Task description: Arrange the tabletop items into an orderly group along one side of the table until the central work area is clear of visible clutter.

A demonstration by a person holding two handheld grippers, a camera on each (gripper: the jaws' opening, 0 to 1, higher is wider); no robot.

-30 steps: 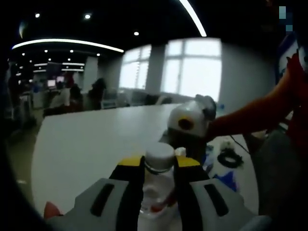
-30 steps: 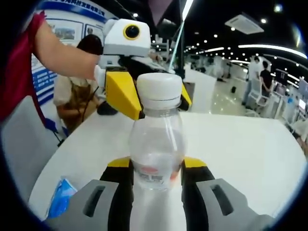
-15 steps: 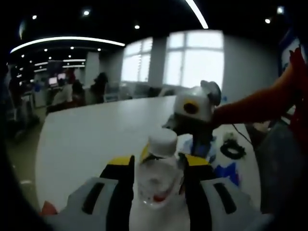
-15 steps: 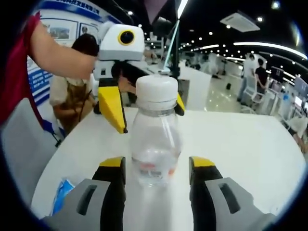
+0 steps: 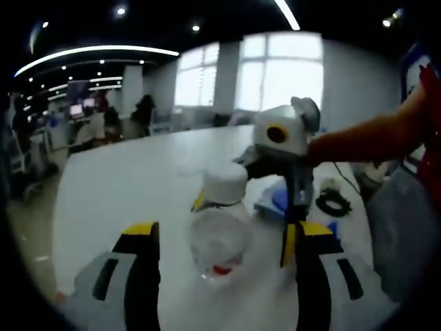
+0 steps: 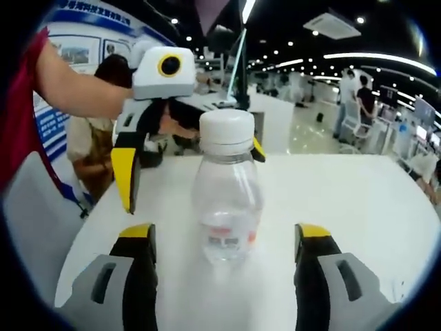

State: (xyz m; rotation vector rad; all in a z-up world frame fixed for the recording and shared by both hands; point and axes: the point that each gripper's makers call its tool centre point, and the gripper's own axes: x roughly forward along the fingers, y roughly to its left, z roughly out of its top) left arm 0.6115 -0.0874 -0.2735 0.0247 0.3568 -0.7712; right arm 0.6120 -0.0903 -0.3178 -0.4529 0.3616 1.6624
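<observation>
A clear plastic bottle (image 5: 220,238) with a white cap stands upright on the white table (image 5: 124,179). In the left gripper view my left gripper (image 5: 224,233) is open, its yellow-tipped jaws wide on either side of the bottle and off it. My right gripper (image 5: 243,222) faces it from the far side, also spread around the bottle. In the right gripper view the same bottle (image 6: 226,207) stands between the jaws of my open right gripper (image 6: 224,232), with the left gripper (image 6: 191,162) open behind it.
A blue packet (image 5: 275,200) and a black coiled cable (image 5: 334,203) lie on the table beyond the bottle. A person's arm (image 6: 76,76) holds the left gripper. Bare table (image 6: 344,200) stretches to the right in the right gripper view.
Both grippers were shut on the bottle a second ago; both have opened wide and let it go. The bottle now stands free on the table.
</observation>
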